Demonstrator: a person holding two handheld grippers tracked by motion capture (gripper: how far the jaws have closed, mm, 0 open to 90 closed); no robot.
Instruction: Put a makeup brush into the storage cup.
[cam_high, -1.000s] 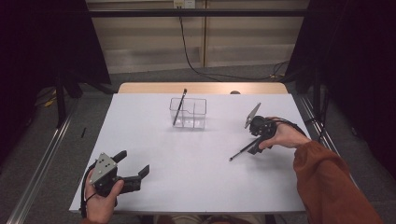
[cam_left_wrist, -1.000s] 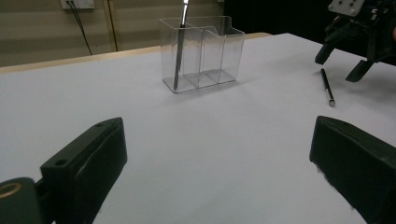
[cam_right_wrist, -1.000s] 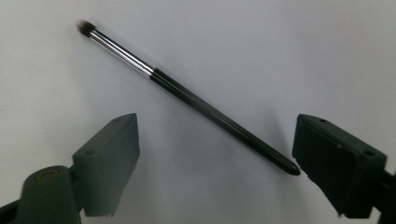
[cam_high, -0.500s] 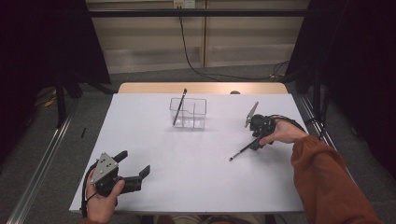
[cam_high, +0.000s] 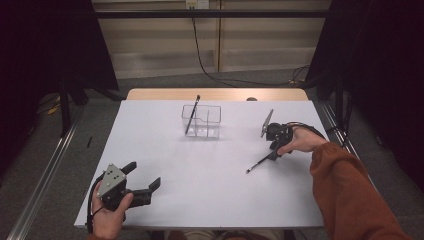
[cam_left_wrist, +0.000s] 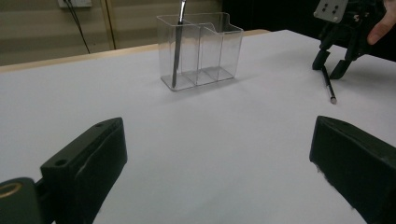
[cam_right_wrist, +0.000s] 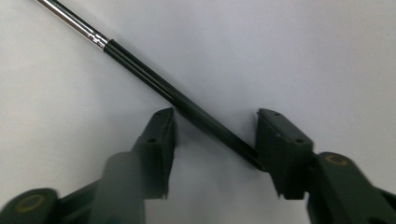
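A black pen with a silver front part (cam_high: 259, 163) (cam_right_wrist: 154, 77) lies slanted on the white table (cam_high: 200, 200), right of the middle. My right gripper (cam_high: 274, 154) (cam_right_wrist: 212, 130) points down over the pen's black end. Its jaws have just been closing and stand either side of the barrel, with a gap still showing at the left pad (cam_right_wrist: 161, 135). The left gripper view shows that gripper (cam_left_wrist: 334, 65) and the pen (cam_left_wrist: 328, 86) from afar. My left gripper (cam_high: 145, 176) (cam_left_wrist: 219, 168) rests open near the front left, nothing between its jaws.
A clear plastic organizer (cam_high: 202, 121) (cam_left_wrist: 210, 46) with several compartments stands at the back middle. A second dark pen (cam_high: 192, 115) (cam_left_wrist: 176, 46) leans in its left compartment. A strip of wooden tabletop (cam_high: 215, 94) runs behind the white sheet.
The right hand and sleeve have shifted slightly over the pen. The pen, the organizer and the left gripper have stayed where they were.
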